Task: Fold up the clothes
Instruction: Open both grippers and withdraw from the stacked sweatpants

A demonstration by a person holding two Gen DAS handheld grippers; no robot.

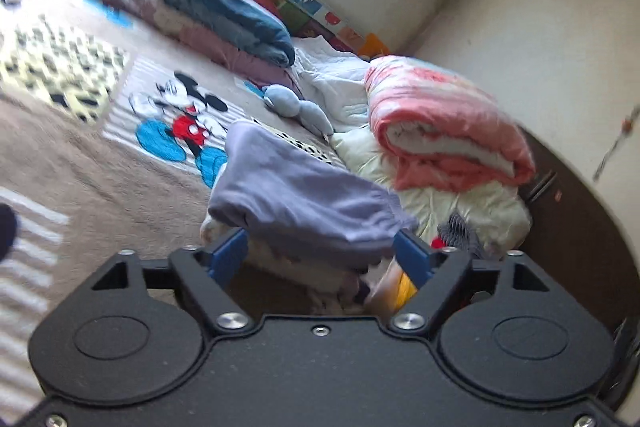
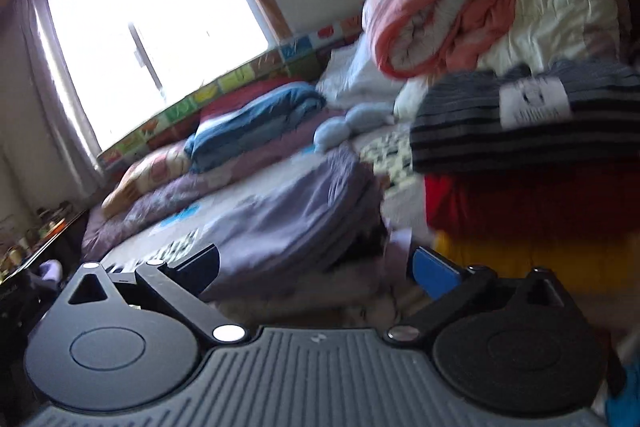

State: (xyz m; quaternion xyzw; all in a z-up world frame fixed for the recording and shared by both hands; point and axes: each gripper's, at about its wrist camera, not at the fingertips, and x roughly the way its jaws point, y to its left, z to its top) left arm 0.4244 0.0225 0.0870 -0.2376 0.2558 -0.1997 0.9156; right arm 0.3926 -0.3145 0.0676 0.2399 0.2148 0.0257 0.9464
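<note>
A lavender garment [image 1: 296, 195] lies folded on top of a small stack of clothes on the Mickey Mouse blanket [image 1: 176, 123]. My left gripper [image 1: 320, 247] is open, its blue fingers [image 1: 228, 251] spread to either side of the stack with the garment's near edge draped between them. In the right wrist view the same lavender garment [image 2: 288, 211] lies just ahead. My right gripper [image 2: 316, 263] is open and holds nothing, its blue finger [image 2: 434, 273] close to the garment's right edge.
A stack of folded clothes stands at the right: striped grey top [image 2: 520, 119] over red [image 2: 520, 199] and yellow [image 2: 540, 255] pieces. A rolled pink quilt [image 1: 444, 123], cream duvet [image 1: 460, 203], blue plush toy [image 1: 296, 107] and folded blankets [image 1: 224, 11] line the wall.
</note>
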